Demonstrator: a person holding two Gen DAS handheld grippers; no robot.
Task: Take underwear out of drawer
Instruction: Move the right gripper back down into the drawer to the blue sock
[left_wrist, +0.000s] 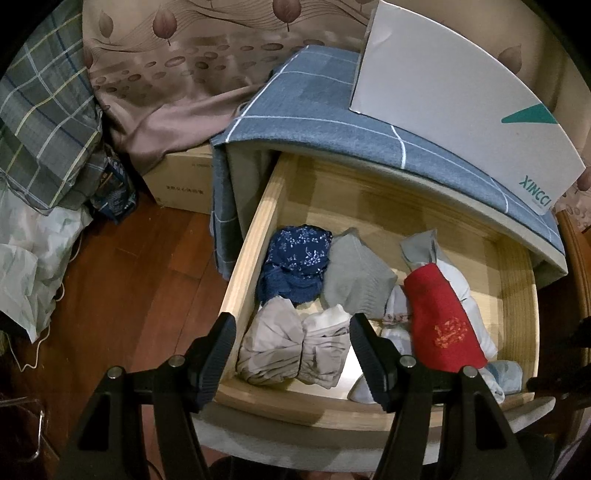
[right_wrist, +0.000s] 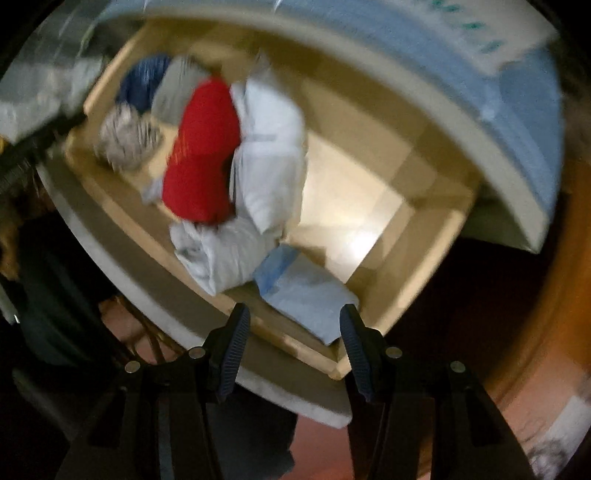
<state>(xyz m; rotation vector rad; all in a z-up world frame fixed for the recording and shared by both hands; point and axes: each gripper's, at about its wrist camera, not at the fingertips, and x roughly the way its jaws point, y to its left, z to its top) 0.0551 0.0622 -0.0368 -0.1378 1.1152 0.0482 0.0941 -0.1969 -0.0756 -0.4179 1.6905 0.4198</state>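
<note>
An open wooden drawer (left_wrist: 255, 236) holds several rolled garments: a navy floral piece (left_wrist: 295, 258), a grey one (left_wrist: 356, 275), a beige roll (left_wrist: 291, 343), a red piece with orange print (left_wrist: 443, 325) and pale blue-white ones (left_wrist: 461, 280). My left gripper (left_wrist: 291, 347) is open and empty, hovering above the beige roll at the drawer's front left corner. In the blurred right wrist view the drawer (right_wrist: 399, 310) shows the red piece (right_wrist: 203, 158), white pieces (right_wrist: 269, 166) and a light blue folded piece (right_wrist: 303, 291). My right gripper (right_wrist: 293, 332) is open and empty above the light blue piece.
A blue checked cloth (left_wrist: 332, 118) covers the cabinet top, with a white XINCCI box (left_wrist: 461, 96) on it. A cardboard box (left_wrist: 181, 181), plaid bedding (left_wrist: 44, 122) and a curtain (left_wrist: 166, 74) stand on the wooden floor (left_wrist: 129, 295) to the left.
</note>
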